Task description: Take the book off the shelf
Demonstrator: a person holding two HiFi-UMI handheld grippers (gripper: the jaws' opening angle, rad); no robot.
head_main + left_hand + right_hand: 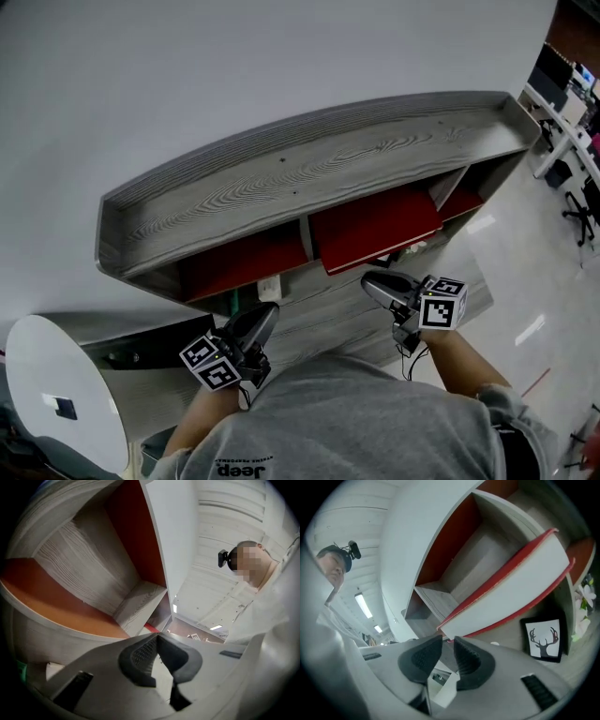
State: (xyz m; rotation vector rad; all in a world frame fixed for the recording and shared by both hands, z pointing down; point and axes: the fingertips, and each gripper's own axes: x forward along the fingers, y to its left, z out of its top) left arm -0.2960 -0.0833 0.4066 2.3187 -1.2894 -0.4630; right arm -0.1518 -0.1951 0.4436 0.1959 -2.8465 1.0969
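With the book seen jutting from the shelf just beyond the narrowly parted, empty right tool and the left tool closed on nothing, a mere corner could be pinched and the book dropped.

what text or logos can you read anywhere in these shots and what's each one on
"Jeep": printed on the person's grey shirt, upside down in the head view.
A smaller line beside it on the shirt: too small to read.
On the red book: no title showing.
On the framed picture: a stag's head, no words.
On the marker cubes: coded squares only, no words.
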